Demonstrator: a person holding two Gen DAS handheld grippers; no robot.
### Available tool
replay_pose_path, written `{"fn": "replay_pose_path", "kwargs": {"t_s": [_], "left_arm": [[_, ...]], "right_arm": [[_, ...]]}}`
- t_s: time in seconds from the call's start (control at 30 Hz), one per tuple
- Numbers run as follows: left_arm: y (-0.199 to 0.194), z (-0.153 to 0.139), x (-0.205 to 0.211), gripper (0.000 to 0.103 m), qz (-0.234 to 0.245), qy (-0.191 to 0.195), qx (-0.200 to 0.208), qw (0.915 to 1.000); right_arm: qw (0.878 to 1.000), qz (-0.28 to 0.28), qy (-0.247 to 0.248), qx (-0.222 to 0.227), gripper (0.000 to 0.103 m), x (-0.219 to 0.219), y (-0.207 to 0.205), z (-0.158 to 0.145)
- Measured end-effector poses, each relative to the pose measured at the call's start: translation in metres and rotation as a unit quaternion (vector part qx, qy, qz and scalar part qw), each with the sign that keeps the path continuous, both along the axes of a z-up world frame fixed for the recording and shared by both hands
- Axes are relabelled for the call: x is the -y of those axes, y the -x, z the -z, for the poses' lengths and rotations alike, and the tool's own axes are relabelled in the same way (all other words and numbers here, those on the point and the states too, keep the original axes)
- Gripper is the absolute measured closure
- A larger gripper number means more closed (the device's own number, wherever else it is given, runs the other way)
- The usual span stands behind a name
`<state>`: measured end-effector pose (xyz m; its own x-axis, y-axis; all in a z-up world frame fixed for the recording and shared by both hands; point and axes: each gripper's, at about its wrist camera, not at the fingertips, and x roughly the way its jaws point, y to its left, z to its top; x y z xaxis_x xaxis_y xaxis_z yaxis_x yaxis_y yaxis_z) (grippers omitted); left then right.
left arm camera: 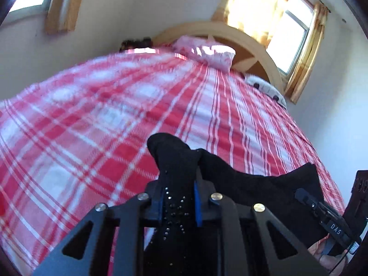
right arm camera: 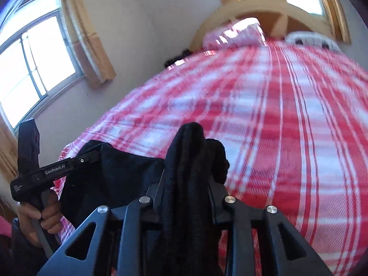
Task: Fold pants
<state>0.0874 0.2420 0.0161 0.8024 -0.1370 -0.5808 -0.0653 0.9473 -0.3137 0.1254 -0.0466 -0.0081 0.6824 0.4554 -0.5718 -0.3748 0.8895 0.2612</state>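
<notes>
Black pants (left arm camera: 174, 158) with small sparkly studs are pinched in my left gripper (left arm camera: 178, 197), which is shut on a bunched edge. The fabric stretches right to my right gripper (left arm camera: 306, 195), seen at the lower right. In the right wrist view my right gripper (right arm camera: 184, 184) is shut on a thick bunched fold of the pants (right arm camera: 191, 142). The cloth spans left to my left gripper (right arm camera: 92, 157), held in a hand. The pants hang above the bed between both grippers.
A red and white plaid blanket (left arm camera: 115, 119) covers the bed (right arm camera: 287, 126). A pink pillow (left arm camera: 207, 53) and a wooden headboard (left arm camera: 253, 46) lie at the far end. Windows with yellow curtains (left arm camera: 299, 34) are beyond. A dark piece of furniture (left arm camera: 358, 195) stands at the right.
</notes>
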Motion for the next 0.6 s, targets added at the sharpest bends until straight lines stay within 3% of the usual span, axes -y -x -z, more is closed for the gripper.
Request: {"fn": "replay_pose_path", "kwargs": {"t_s": [0.1, 0.17, 0.23, 0.27, 0.3, 0.33, 0.4, 0.47, 0.6], "left_arm": [[-0.008, -0.005, -0.002, 0.077, -0.025, -0.057, 0.003, 0.9981], [-0.021, 0.01, -0.006, 0.067, -0.037, -0.085, -0.035, 0.9951], [-0.032, 0.033, -0.007, 0.059, -0.063, -0.138, -0.083, 0.9849], [-0.037, 0.045, -0.008, 0.051, -0.076, -0.176, -0.109, 0.9755], [-0.038, 0.051, -0.011, 0.036, -0.076, -0.188, -0.118, 0.9721], [-0.036, 0.051, -0.013, 0.031, -0.08, -0.193, -0.114, 0.9712], [-0.028, 0.046, -0.021, 0.027, -0.094, -0.195, -0.105, 0.9705], [-0.022, 0.041, -0.025, 0.027, -0.109, -0.199, -0.105, 0.9683], [-0.008, 0.03, -0.025, 0.024, -0.139, -0.222, -0.096, 0.9602]], "right_arm": [[0.999, 0.005, 0.0, 0.034, 0.074, -0.009, -0.005, -0.011], [1.0, 0.009, 0.001, 0.027, 0.074, -0.013, -0.018, -0.003], [0.999, 0.023, 0.028, -0.004, 0.069, -0.02, -0.037, 0.021], [0.998, 0.028, 0.044, -0.017, 0.066, -0.022, -0.043, 0.032], [0.997, 0.04, 0.055, -0.039, 0.055, -0.021, -0.05, 0.049], [0.997, 0.046, 0.042, -0.055, 0.045, -0.015, -0.053, 0.054], [0.995, 0.066, -0.016, -0.076, 0.035, 0.007, -0.058, 0.053], [0.992, 0.09, -0.043, -0.083, 0.035, 0.023, -0.056, 0.051], [0.984, 0.175, -0.031, -0.01, 0.035, 0.035, -0.015, 0.022]]}}
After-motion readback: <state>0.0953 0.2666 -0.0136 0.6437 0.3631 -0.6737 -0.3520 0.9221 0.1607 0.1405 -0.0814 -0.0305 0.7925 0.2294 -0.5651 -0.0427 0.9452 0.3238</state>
